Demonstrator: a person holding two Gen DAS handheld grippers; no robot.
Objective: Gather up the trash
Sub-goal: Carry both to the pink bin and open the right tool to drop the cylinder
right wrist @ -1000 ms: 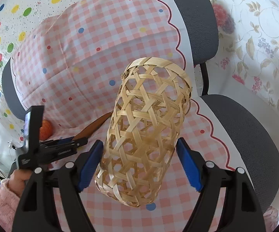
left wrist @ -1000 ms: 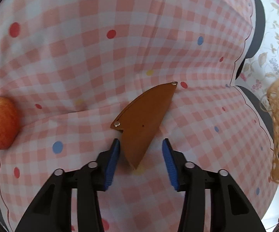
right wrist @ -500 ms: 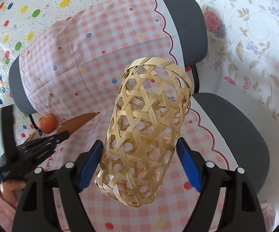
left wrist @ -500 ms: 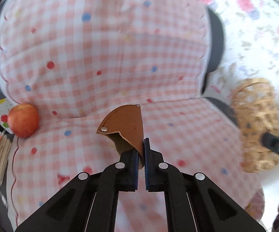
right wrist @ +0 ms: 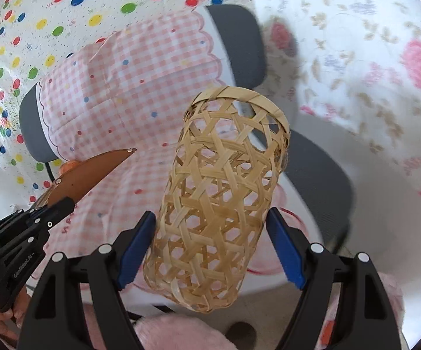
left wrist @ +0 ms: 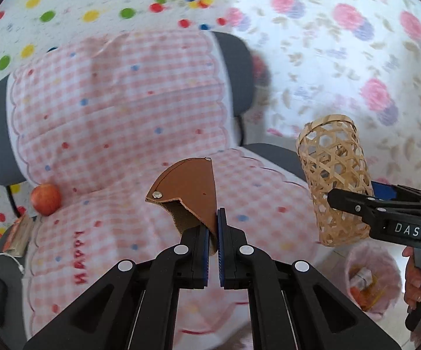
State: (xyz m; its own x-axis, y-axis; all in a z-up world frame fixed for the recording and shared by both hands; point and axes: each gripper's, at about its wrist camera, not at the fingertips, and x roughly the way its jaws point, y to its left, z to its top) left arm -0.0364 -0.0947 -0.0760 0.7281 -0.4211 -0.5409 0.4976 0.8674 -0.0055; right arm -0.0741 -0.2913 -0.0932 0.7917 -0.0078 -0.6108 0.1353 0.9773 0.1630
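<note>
A brown leather pouch (left wrist: 190, 189) with metal rivets is clamped by its lower edge in my left gripper (left wrist: 213, 227), which is shut on it and holds it in the air above the chair seat. In the right wrist view the pouch (right wrist: 93, 169) shows at the left, sticking out of the left gripper (right wrist: 61, 204). My right gripper (right wrist: 210, 214) is shut on a tall woven bamboo basket (right wrist: 219, 198), its pads against both sides. The basket (left wrist: 334, 183) hangs tilted to the right of the pouch, its open mouth up and away.
An office chair with a pink checked cover (left wrist: 123, 116) fills the middle. A red apple (left wrist: 45, 199) lies at the seat's left edge, beside a small packet (left wrist: 18, 233). A pink bin (left wrist: 370, 280) holding scraps stands on the floor at the lower right.
My left gripper closed on the leather pouch, lifted it off the seat and drew back. The right gripper carried the basket back from the chair as well.
</note>
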